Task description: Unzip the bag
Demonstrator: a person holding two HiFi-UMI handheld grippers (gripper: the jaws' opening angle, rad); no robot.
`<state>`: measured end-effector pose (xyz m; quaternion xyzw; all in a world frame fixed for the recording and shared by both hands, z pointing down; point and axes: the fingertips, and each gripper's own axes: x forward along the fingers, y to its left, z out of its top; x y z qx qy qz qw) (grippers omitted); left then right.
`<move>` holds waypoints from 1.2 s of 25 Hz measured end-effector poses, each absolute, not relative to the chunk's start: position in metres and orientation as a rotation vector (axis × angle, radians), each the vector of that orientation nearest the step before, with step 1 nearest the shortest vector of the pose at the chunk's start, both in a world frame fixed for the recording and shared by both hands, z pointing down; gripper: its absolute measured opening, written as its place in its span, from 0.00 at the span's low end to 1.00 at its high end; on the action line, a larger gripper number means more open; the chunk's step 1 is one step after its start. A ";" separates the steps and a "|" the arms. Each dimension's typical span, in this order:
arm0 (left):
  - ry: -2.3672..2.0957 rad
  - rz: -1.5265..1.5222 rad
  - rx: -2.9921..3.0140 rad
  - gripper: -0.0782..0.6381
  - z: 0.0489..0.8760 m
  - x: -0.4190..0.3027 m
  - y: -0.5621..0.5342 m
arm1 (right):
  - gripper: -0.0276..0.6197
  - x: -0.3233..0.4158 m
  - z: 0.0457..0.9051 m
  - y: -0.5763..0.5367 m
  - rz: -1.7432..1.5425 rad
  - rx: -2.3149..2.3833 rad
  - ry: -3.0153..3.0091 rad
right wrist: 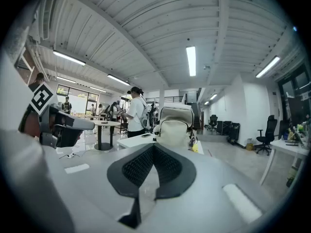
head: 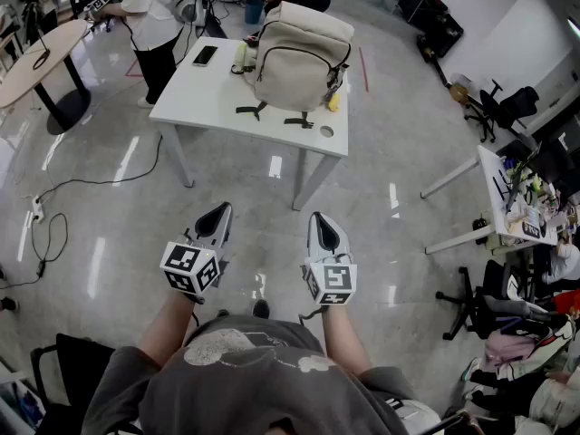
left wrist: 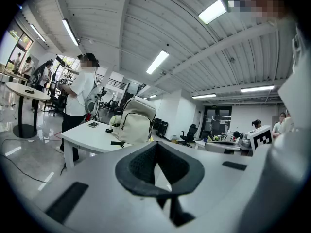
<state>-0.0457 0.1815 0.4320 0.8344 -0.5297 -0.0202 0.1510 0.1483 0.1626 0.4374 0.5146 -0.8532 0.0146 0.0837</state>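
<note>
Left gripper [head: 217, 214] and right gripper [head: 323, 223] jaws together, empty; beige backpack [head: 299, 57] zipped, upright on white table [head: 208, 98].

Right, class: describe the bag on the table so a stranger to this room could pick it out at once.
Find the white rectangular table on the glossy grey floor. On it stands a cream fabric backpack, upright. It is the bulkiest thing there, with dark zip lines, unlike the flat black phone lying nearby.
</note>
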 end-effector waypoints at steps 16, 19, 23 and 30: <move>-1.522 -0.032 2.416 0.12 0.430 -0.028 0.193 | 0.04 0.143 0.435 0.178 -0.016 1.473 -2.555; -1.521 -0.021 2.408 0.12 0.434 -0.027 0.194 | 0.04 0.146 0.436 0.179 -0.014 1.472 -2.552; -1.524 -0.008 2.387 0.12 0.441 -0.029 0.195 | 0.04 0.148 0.442 0.182 0.030 1.491 -2.564; -1.519 0.013 2.329 0.12 0.462 -0.022 0.203 | 0.04 0.162 0.455 0.186 0.076 1.566 -2.548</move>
